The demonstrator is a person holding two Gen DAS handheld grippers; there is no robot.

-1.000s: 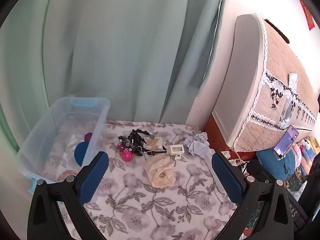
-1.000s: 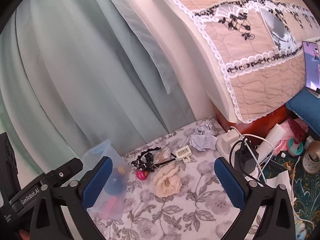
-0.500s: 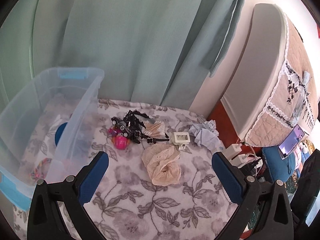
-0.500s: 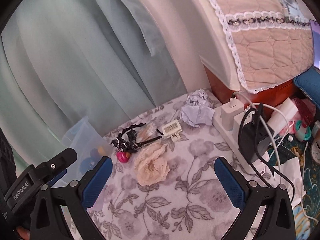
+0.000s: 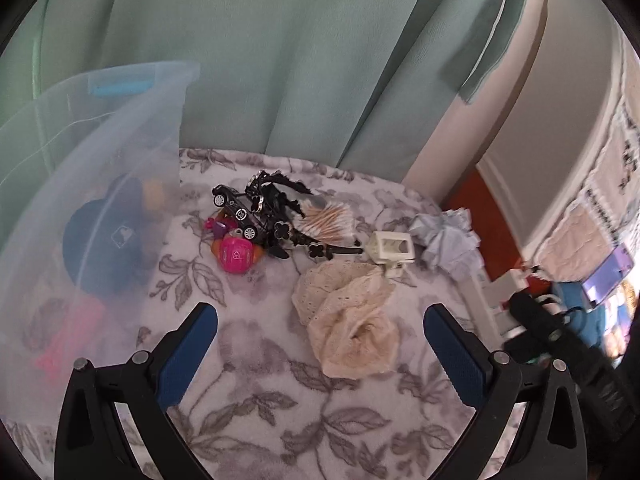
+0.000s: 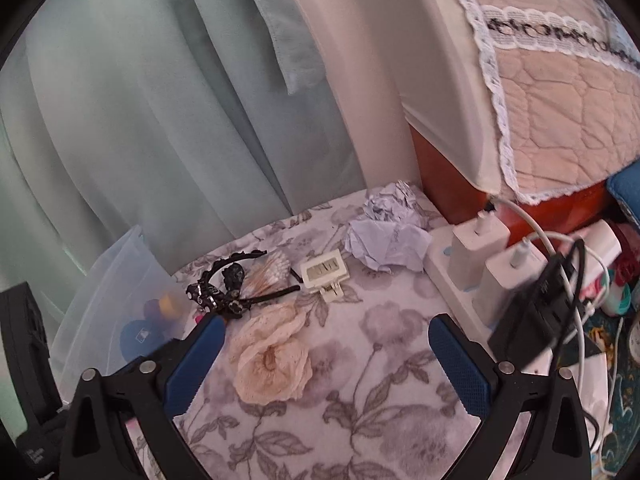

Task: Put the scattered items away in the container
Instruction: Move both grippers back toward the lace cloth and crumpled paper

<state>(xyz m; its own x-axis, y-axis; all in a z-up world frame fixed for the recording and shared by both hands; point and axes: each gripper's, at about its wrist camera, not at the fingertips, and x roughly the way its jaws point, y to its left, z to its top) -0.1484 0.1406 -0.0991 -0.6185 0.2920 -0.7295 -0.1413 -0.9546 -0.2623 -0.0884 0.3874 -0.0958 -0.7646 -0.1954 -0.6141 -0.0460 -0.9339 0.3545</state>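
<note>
A clear plastic bin (image 5: 120, 152) stands at the left on a floral cloth, with a dark blue cap and other items inside; it also shows in the right wrist view (image 6: 116, 280). Scattered beside it lie a pink toy (image 5: 236, 256), a black toy car (image 5: 236, 212), a black headband (image 5: 304, 236), a cream lace cloth (image 5: 348, 320) (image 6: 272, 356), a small white device (image 5: 392, 248) (image 6: 324, 270) and crumpled paper (image 5: 448, 236) (image 6: 384, 236). My left gripper (image 5: 320, 352) is open and empty, just short of the lace cloth. My right gripper (image 6: 324, 360) is open and empty above the cloth's right side.
A white power strip (image 6: 476, 264) with chargers and cables lies at the right edge of the cloth. Green curtains (image 5: 280, 60) hang behind. A quilted padded cover (image 6: 560, 80) rises at the right. Clutter sits on the floor at far right.
Both grippers have moved down and forward toward the scattered items, which now look larger. The bin has slid toward the left edge of the left view. Both stay open.
</note>
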